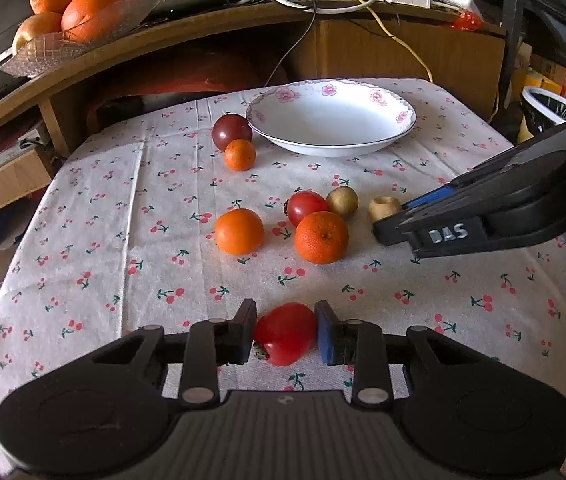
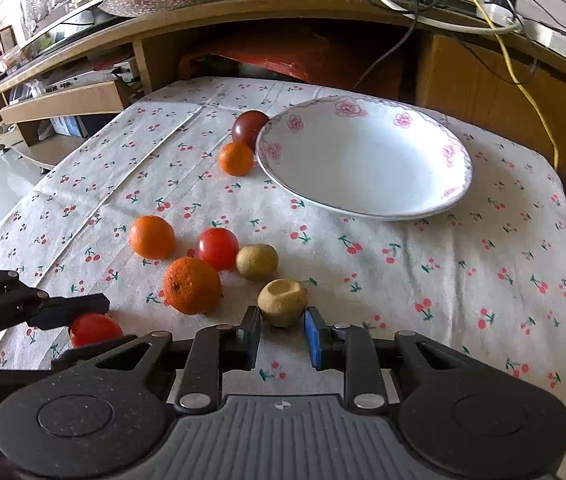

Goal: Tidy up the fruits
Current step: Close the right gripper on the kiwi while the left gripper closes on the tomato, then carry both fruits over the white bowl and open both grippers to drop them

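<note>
Tomato (image 1: pixel 285 333), glossy and red, sits pinched between the left gripper (image 1: pixel 285 334) pads on the cherry-print cloth (image 1: pixel 95 208). Right gripper (image 2: pixel 283 334) brackets a dull, dimpled kiwi (image 2: pixel 282 302), fingers just beside it, contact unclear. Smooth floral plate (image 2: pixel 367 160) lies bare beyond; pebbly orange (image 2: pixel 191 285) nearby.

Three oranges (image 1: pixel 239 231); three tomatoes (image 1: pixel 285 333)

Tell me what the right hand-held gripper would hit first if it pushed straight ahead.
The tan fruit with a hollowed top, already sitting between the right hand-held gripper fingertips. Beyond it, probably the brown kiwi-like fruit, though depth is hard to judge.
</note>
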Action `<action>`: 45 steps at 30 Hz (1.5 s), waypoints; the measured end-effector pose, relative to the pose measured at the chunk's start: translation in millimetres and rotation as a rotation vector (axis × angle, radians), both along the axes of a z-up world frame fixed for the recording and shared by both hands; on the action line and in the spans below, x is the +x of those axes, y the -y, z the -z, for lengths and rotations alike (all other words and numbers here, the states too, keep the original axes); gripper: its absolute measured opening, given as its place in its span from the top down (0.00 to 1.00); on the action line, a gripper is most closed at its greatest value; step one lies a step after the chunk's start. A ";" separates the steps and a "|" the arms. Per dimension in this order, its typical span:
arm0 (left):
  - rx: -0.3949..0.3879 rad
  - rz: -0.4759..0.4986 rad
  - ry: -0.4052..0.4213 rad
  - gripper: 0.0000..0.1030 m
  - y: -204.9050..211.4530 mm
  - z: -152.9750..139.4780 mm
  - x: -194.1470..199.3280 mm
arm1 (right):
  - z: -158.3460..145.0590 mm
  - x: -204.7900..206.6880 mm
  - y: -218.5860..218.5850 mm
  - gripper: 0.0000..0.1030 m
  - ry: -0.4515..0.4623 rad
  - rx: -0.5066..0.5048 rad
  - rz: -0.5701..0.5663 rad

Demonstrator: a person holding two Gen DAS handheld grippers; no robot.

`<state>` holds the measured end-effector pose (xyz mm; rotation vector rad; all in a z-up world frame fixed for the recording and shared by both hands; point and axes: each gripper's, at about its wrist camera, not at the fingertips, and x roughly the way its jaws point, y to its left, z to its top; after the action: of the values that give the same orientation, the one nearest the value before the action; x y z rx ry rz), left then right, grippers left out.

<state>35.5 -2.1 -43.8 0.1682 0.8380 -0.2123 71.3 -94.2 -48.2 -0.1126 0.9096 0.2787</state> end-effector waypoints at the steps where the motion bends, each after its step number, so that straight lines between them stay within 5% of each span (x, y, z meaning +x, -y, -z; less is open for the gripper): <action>1: 0.004 0.001 0.000 0.62 -0.3 -0.3 -0.1 | -0.9 -1.0 2.9 0.81 0.000 0.004 0.006; 14: -0.034 0.004 0.004 0.62 -2.0 -15.4 11.3 | -20.1 1.3 17.2 0.81 0.037 0.065 0.042; 26: -0.084 0.040 0.079 0.62 21.3 -44.5 87.6 | -41.6 51.0 25.0 0.81 0.107 0.044 0.091; 45: -0.092 0.064 0.046 0.62 40.3 -21.1 152.2 | -20.9 98.1 47.2 0.77 0.036 0.050 0.136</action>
<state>187.7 -42.4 -22.7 0.1136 0.7766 -0.3056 169.4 -141.4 -27.3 -0.0089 0.8702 0.1722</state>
